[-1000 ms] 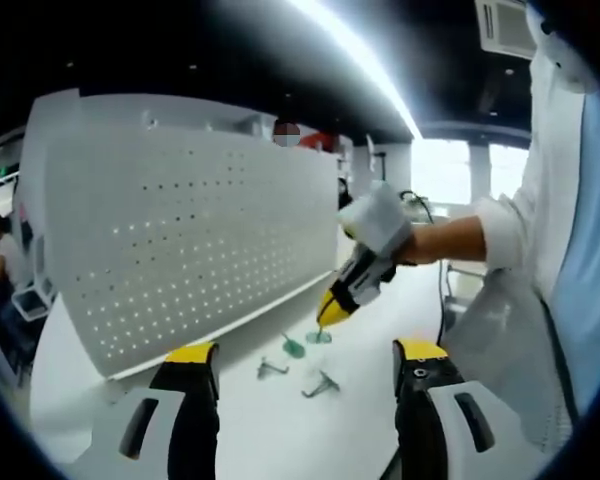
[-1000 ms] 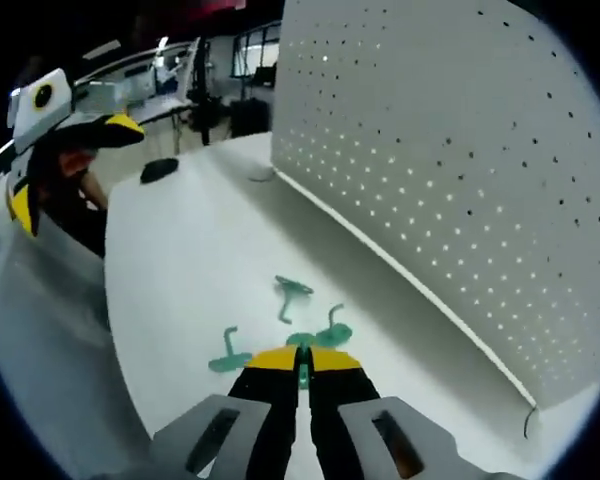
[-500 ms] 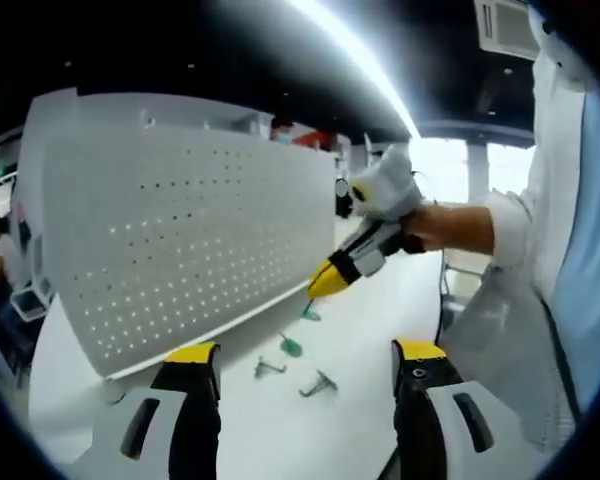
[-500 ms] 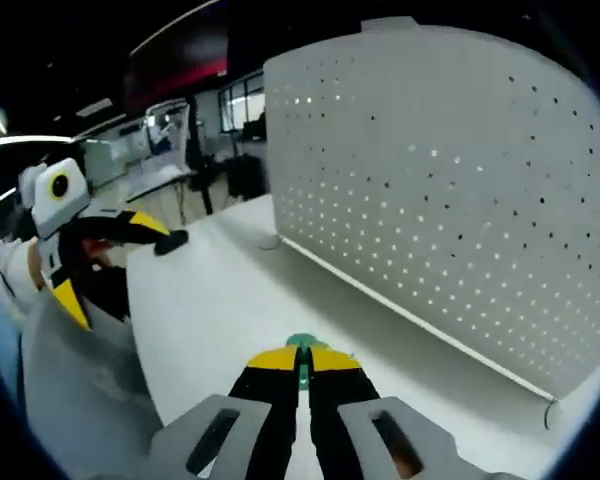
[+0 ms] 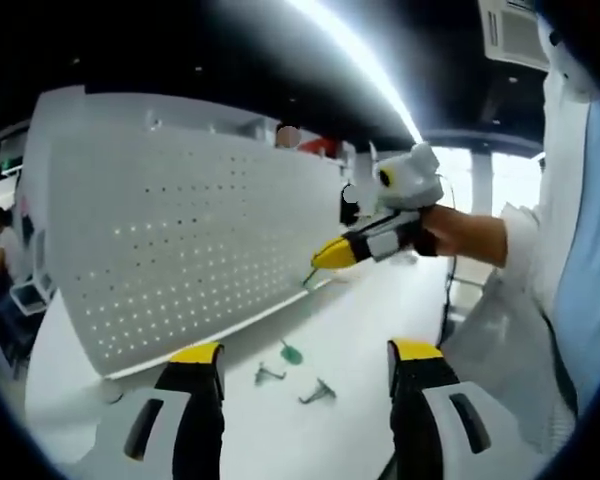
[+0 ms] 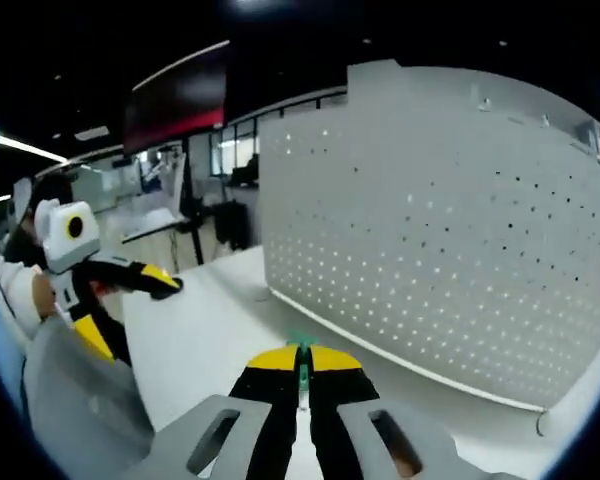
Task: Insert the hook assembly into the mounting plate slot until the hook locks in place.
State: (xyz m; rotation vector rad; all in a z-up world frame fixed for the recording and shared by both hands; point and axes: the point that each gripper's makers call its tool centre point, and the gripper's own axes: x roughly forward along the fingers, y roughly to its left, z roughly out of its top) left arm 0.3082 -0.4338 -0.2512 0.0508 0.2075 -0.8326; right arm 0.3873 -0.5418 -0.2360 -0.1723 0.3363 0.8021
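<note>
Left gripper view: we see a white perforated mounting plate [image 5: 180,240] standing upright on the smooth white table [image 5: 360,330]. The left gripper [image 5: 305,365], yellow-tipped, is spread wide and empty. Three thin green hooks [image 5: 292,352] lie loose on the table before the plate. The right gripper [image 5: 332,255] hovers near the plate's lower edge, clenched on a green hook [image 5: 309,274]. Right gripper view: its jaws [image 6: 301,358] pinch the hook [image 6: 301,345], facing the plate [image 6: 430,270].
</note>
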